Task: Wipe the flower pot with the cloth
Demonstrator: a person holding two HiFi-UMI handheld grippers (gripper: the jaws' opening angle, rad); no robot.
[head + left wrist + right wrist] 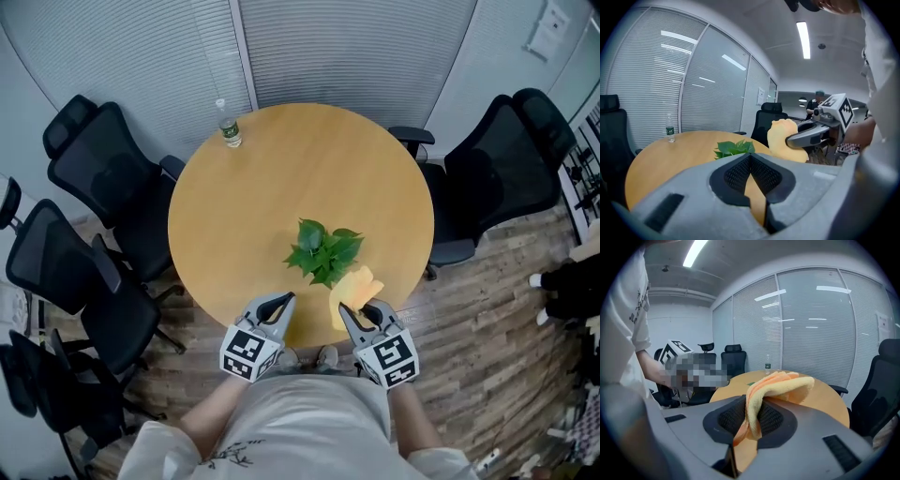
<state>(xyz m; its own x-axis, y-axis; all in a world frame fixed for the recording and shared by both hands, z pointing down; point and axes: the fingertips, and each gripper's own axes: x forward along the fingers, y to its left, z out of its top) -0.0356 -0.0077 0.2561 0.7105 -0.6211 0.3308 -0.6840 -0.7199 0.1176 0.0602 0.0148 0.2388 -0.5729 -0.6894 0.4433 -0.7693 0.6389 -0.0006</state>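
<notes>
The flower pot itself is hidden beneath its own green leaves (323, 250), which stand on the round wooden bench (281, 169), towards its near edge and a little right of centre. Far off at the bench's back left rim stands a small water bottle (231, 131), well apart from everything else. At the near edge, the left tool (277, 306) is closed with nothing between its jaws; its own view shows the pads meeting and the leaves just beyond them, slightly to the left. To its right, the yellow cloth (354, 286) rises just beside the leaves' near right side, and whether it touches them cannot be told. The right tool (364, 315) is clamped on a fold of that cloth, which drapes forward over the jaws in its own view. The plant lies ahead of both tools and between them, so the pot sits forward and to the left of the cloth-bearing right tool, which is probably the nearer one for the wipe.
</notes>
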